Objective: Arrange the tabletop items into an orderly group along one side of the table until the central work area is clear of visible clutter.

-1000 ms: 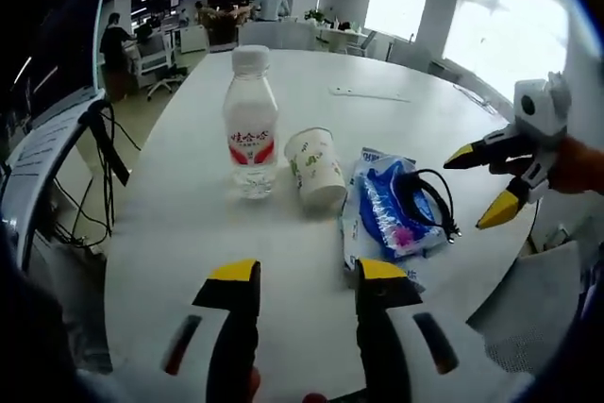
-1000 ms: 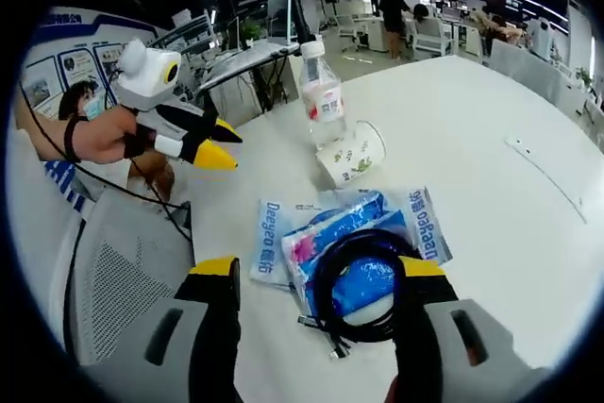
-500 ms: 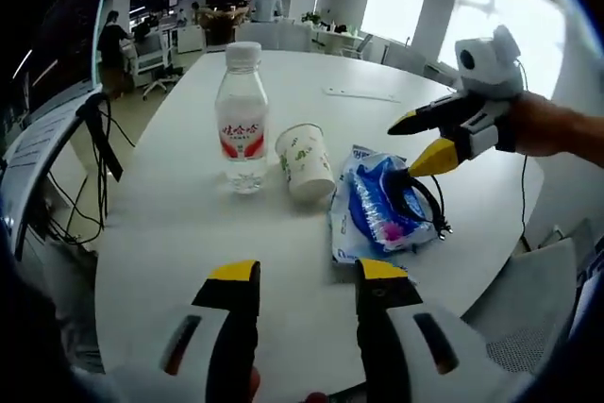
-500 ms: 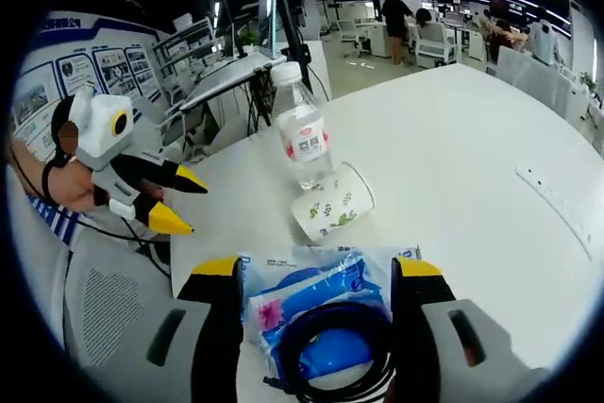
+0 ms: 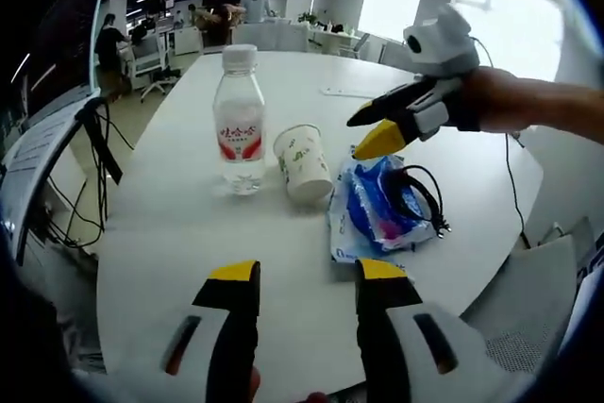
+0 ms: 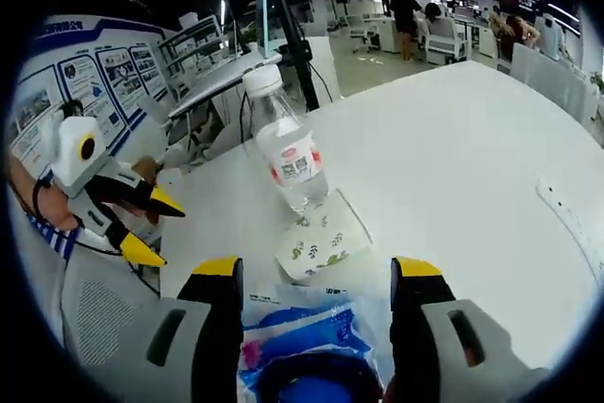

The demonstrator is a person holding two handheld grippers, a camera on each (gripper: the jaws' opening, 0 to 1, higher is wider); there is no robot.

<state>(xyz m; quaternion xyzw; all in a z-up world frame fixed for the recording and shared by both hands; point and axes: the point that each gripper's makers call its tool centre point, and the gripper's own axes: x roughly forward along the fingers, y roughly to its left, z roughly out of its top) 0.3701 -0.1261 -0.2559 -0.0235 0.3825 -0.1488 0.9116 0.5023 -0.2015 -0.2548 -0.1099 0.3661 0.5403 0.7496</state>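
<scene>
On the white table a clear water bottle with a red label stands upright. Beside it a paper cup lies on its side. To the right is a blue tissue packet with a coiled black cable on top. My right gripper hangs open above the packet, tips close to the cup. My left gripper is open over bare table nearer the edge. In the right gripper view my right gripper is open over the cup and packet, with the bottle behind and the left gripper open at the left.
A flat white strip lies farther out on the table. Grey mesh chairs stand at the table's near edge. A desk with a monitor and hanging cables stands to the left. People sit in the office behind.
My right gripper has moved forward over the packet and cable until its tips are near the cup. My left gripper has barely moved.
</scene>
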